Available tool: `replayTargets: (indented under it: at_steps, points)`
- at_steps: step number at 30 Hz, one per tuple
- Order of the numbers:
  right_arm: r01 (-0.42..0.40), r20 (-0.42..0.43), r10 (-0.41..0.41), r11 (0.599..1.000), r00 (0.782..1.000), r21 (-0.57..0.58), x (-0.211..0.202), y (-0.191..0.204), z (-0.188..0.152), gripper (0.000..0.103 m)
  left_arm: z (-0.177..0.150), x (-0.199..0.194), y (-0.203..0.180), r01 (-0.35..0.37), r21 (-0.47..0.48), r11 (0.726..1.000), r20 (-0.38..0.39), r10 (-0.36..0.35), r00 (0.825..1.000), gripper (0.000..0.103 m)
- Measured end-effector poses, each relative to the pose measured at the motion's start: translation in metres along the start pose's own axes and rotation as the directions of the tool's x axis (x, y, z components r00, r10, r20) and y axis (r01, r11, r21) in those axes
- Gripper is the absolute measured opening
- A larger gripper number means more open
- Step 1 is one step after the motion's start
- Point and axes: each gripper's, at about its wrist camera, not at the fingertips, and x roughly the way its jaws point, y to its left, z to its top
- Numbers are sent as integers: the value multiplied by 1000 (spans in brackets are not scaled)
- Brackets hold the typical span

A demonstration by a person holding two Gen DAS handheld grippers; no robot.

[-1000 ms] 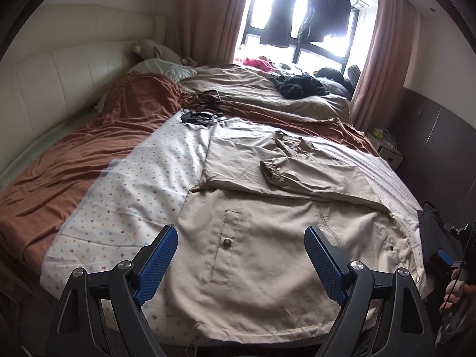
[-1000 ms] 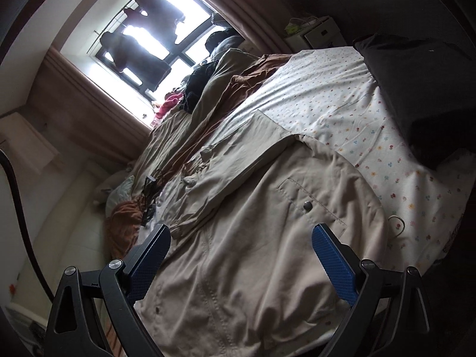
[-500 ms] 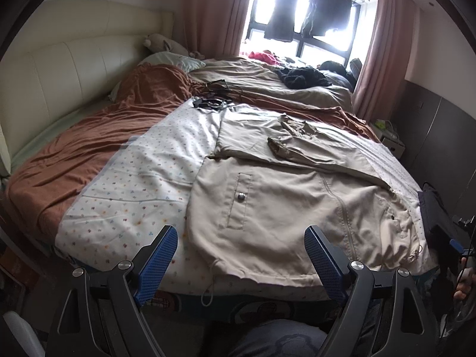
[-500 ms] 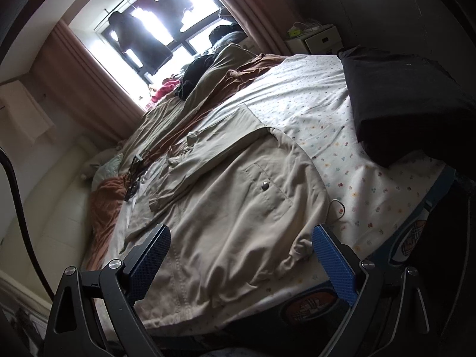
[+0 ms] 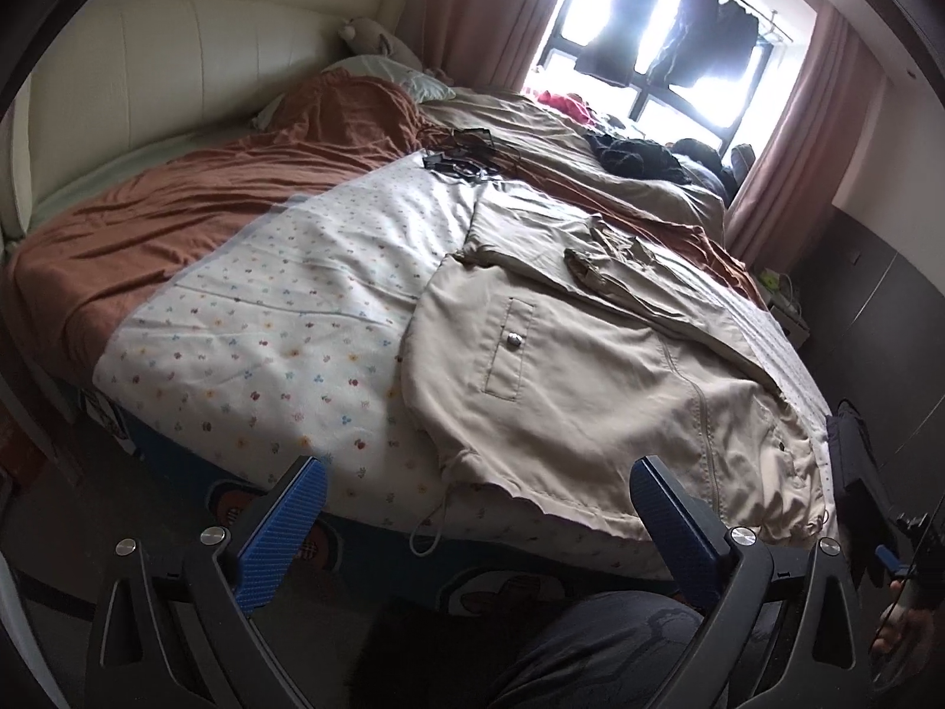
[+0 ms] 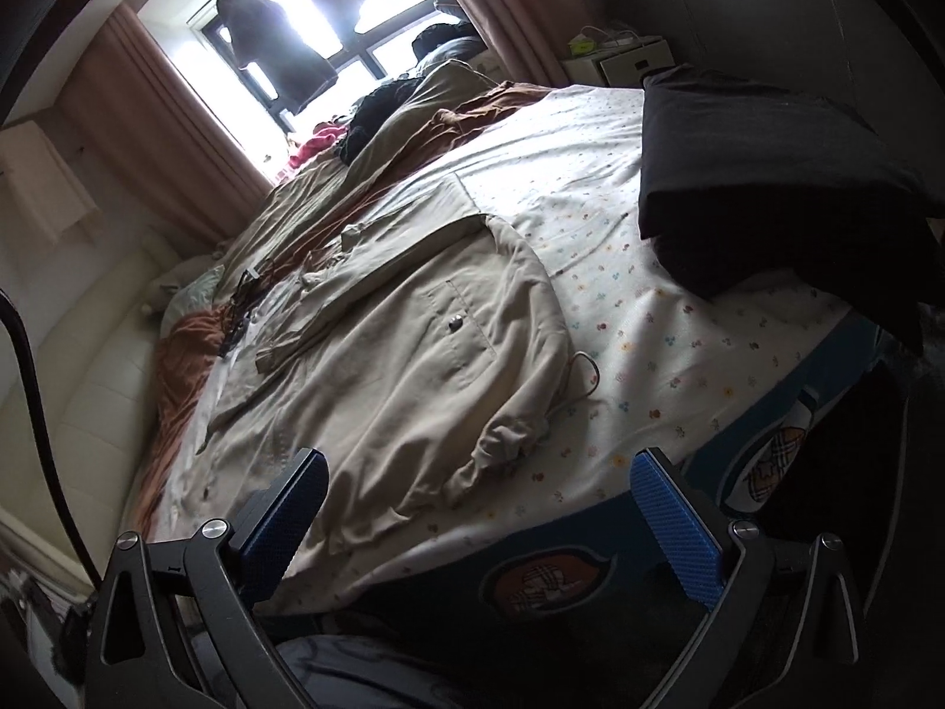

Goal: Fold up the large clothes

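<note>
A bedroom is shown, with a wide bed [image 5: 248,354] set against a cream padded headboard [image 5: 177,77] at the left and a bright window [image 5: 667,53] hung with dark garments at the far end, flanked by pink curtains [image 5: 484,6]. Along the bed's left side a rust-brown blanket [image 5: 195,212] is spread, and a white sheet with a small flower print covers the near part up to the foot edge. On that sheet, toward the bed's right side, a large beige jacket [image 5: 596,378] is laid flat, front up, with its sleeves folded across the chest and its hem reaching the foot edge; a drawstring [image 5: 434,523] hangs over that edge. A snap-buttoned pocket [image 5: 511,348] is seen on the jacket's left half. At the bed's right edge, in the right wrist view, a dark folded cloth [image 6: 768,177] is piled near the foot corner, well apart from the jacket [image 6: 413,366].

The left gripper [image 5: 478,526] is held off the foot edge of the bed, its blue pads [image 5: 283,532] spread fully apart after having just been opening; nothing is held or touched between them. The right gripper [image 6: 478,526] is likewise held off the foot edge, jaws wide apart after just opening further, with nothing gripped; the jacket hem lies beyond its fingertips.
</note>
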Motion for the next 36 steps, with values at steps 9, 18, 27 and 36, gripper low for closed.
replayTargets:
  at_steps: [9,18,27,36]
  points:
    - [-34,-53,38,996,998,88,42,-28,-2,74,-4,46,42,12,-191,982,-76,-26,997,73]
    - [-102,-84,120,977,989,186,89,-45,7,67,8,92,46,58,-235,970,-121,-88,989,65]
    - [-191,-101,225,943,969,273,128,-50,11,67,28,141,59,84,-312,946,-167,-141,976,61]
    - [-300,-84,347,890,934,343,150,-50,13,67,25,156,67,202,-408,890,-167,-290,942,60]
